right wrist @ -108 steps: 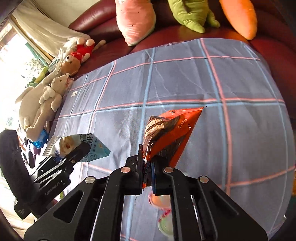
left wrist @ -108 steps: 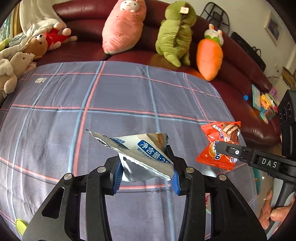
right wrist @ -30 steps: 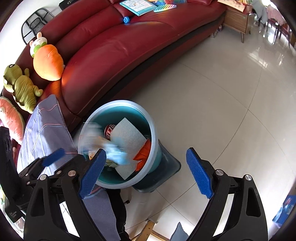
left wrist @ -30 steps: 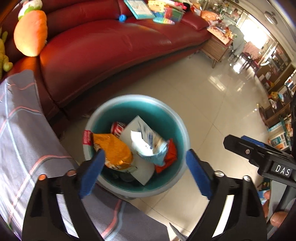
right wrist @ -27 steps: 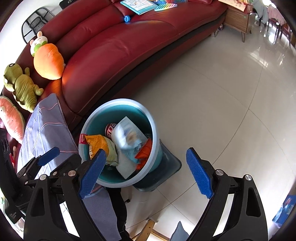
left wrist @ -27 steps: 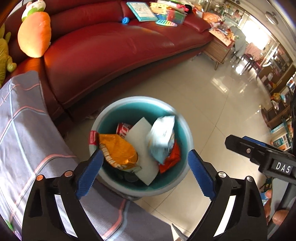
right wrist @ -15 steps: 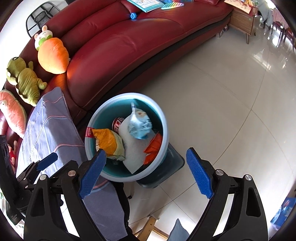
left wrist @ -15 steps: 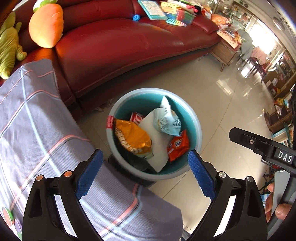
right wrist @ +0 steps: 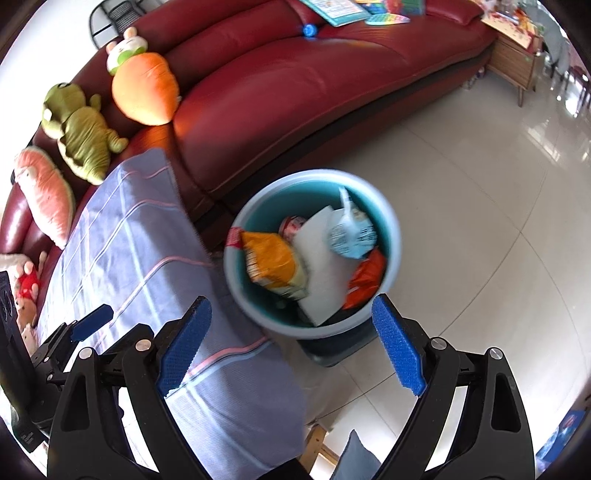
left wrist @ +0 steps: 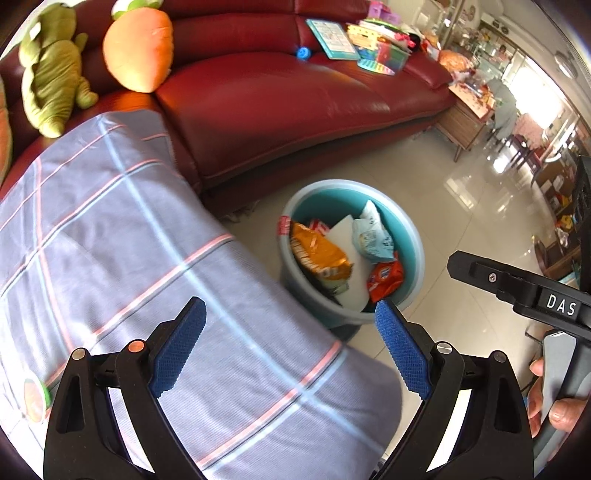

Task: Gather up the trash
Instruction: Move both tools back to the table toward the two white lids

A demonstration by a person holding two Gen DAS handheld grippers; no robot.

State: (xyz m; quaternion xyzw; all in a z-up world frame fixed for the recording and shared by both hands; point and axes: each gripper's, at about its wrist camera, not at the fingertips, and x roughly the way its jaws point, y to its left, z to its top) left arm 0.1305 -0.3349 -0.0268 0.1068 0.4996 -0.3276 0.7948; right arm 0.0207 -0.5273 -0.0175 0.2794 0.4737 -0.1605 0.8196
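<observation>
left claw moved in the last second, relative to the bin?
Yes. The left claw has pulled back from the bin, toward the plaid cloth: the bin looks smaller and off to the right, with more cloth showing.

You have a red leather sofa (right wrist: 295, 85): carrot plush (right wrist: 146, 92) and green plush (right wrist: 83, 134) on its left seat, books (left wrist: 334, 35) on its right end, plaid cloth (left wrist: 110, 240) before it.

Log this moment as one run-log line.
stage: trash dropped | left gripper: jaws open, empty | right gripper: jaws open, empty | teal bin: holds orange wrapper, pale blue pouch, yellow bag
</observation>
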